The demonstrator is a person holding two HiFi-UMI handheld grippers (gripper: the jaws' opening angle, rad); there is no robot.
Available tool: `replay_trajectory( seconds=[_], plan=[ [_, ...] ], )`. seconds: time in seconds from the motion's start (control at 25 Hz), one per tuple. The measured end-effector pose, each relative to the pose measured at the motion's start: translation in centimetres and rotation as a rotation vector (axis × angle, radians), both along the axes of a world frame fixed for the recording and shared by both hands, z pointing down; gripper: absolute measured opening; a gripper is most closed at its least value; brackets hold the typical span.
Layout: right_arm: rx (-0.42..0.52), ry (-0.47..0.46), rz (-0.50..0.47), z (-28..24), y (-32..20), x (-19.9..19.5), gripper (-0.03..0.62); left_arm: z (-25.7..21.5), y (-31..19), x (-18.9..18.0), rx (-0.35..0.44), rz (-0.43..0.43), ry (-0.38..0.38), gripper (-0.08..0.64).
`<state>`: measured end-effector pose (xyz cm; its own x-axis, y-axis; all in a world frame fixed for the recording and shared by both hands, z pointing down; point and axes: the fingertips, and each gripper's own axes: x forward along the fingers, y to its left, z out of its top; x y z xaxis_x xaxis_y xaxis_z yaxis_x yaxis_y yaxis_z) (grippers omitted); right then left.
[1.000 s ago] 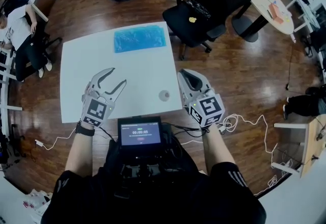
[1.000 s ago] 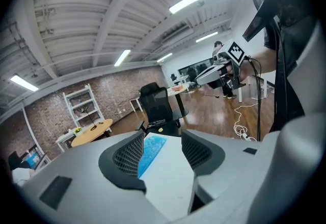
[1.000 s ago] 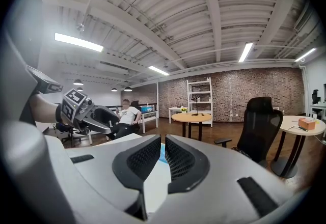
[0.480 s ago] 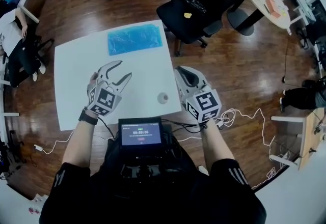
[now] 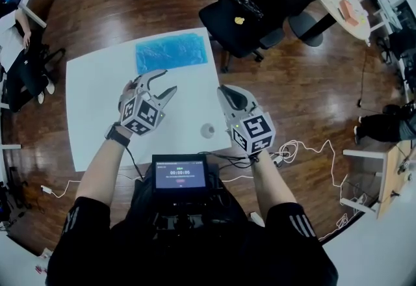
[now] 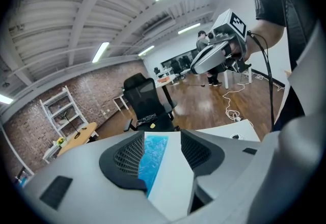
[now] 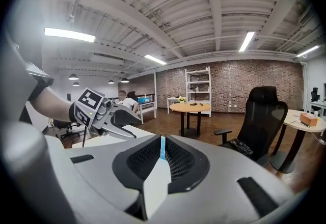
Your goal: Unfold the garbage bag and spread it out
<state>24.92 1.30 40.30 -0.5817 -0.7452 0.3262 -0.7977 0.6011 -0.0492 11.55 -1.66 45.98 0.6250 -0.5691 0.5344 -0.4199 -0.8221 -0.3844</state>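
- Garbage bag [image 5: 172, 52]: a blue, flat, folded rectangle lying at the far edge of the white table [image 5: 97, 103], and neither gripper touches it.
- Left gripper [image 5: 169, 82]: it hovers over the middle of the table, short of the bag. Its jaws are spread wide with nothing between them, and its own view lines the bag up in the gap.
- Right gripper [image 5: 226, 95]: it is over the table's right side, nearer the front edge. Its jaws are drawn almost together, leaving only a slit, and they grip nothing.
- Small round object [image 5: 207, 129]: it sits near the table's front right corner. I can't tell what it is.
- What could go wrong, as I judge it:
  - The film looks thin and lies flat, so a jaw coming in low may push the bag along instead of pinching it.
  - From the far edge, a shove could send it off the table.
  - Pinching every layer at once would leave it folded.
  - The right jaws must open before they can take a corner.
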Motion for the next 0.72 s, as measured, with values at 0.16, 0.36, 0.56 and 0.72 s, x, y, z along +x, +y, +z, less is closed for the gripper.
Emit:
replay_trajectory(
  seconds=[0.16, 0.36, 0.56, 0.72],
  plan=[
    [-0.001, 0.023, -0.001, 0.7, -1.1, -0.5, 0.046, 1.4, -1.9, 0.8, -0.019, 0.012, -0.014, 0.232],
    [-0.012, 0.042, -0.01, 0.6, -2.6, -1.5, 0.046, 2.3, -3.7, 1.6, -0.064, -0.001, 0.021, 0.232],
    [-0.026, 0.049, -0.005, 1.3, -4.3, -2.1, 0.046, 3.8, -4.8, 2.1, -0.103, -0.001, 0.029, 0.226],
    [-0.047, 0.052, -0.002, 2.3, -5.5, -2.7, 0.046, 5.5, -6.0, 2.6, -0.134, 0.011, 0.012, 0.219]
  ],
)
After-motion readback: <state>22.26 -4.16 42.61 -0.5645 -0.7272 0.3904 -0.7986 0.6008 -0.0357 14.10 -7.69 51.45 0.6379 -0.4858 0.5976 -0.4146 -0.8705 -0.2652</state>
